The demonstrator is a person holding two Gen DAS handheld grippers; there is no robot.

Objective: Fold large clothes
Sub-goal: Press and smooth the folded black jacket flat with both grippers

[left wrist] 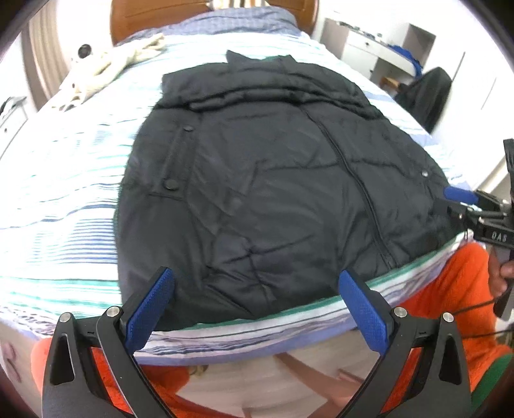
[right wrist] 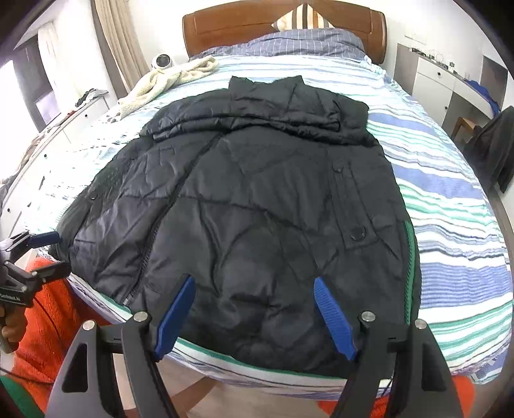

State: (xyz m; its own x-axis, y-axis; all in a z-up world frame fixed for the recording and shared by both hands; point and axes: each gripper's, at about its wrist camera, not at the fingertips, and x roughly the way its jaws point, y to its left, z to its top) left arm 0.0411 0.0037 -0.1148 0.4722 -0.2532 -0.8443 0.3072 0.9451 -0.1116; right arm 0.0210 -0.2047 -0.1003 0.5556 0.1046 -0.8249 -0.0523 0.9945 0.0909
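A black quilted jacket point(left wrist: 257, 177) point(right wrist: 244, 209) lies flat on the striped bed point(left wrist: 64, 209) point(right wrist: 449, 209), collar at the far end and hem at the near edge. Its sleeves lie folded across the upper part. My left gripper point(left wrist: 257, 286) hangs open over the hem's left half, with nothing between its blue pads point(left wrist: 151, 308). My right gripper point(right wrist: 253, 286) hangs open over the hem's right half, pads point(right wrist: 334, 318) apart from the cloth. Each gripper shows at the edge of the other's view: the right gripper point(left wrist: 449, 204) and the left gripper point(right wrist: 57, 254), both by the jacket's lower corners.
A cream towel point(left wrist: 106, 69) point(right wrist: 167, 80) lies at the bed's far left, beside a white round device point(right wrist: 162, 61). A wooden headboard point(right wrist: 241, 29) and pillows are at the far end. White drawers stand on both sides, a dark chair point(right wrist: 494, 144) on the right. The person's orange clothing point(right wrist: 41, 305) is near the bed's edge.
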